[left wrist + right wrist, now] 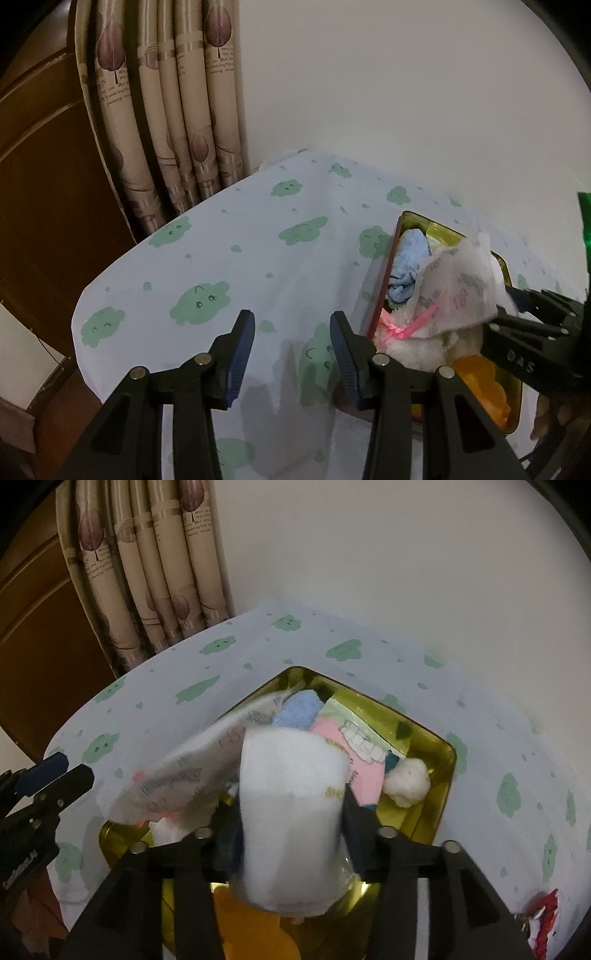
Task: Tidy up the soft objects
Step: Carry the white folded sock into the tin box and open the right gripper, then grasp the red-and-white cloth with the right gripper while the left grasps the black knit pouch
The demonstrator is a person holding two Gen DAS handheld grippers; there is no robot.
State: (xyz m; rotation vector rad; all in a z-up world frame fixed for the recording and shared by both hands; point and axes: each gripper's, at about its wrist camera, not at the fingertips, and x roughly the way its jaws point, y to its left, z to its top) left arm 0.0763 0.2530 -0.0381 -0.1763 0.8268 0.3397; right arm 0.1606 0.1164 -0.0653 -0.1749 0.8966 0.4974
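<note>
An open gold tin (424, 731) on the cloud-print tablecloth holds a blue towel (299, 710), a pink printed pack (354, 753), a white cotton ball (406, 782) and an orange item (251, 923). My right gripper (291, 805) hangs over the tin. A white printed padded cloth (291, 812) fills the gap between its spread fingers, blurred, with one flap (177, 775) draped left. In the left wrist view that cloth (458, 284) stands above the tin (402, 221) at the right gripper's (506, 306) tips. My left gripper (291, 321) is open and empty, just left of the tin.
A white fluffy item with a pink ribbon (406, 347) lies in the tin's near end. Curtains (177, 110) and a brown wooden door (44, 184) stand behind the table's far left edge. A red and white object (546, 919) lies at the near right.
</note>
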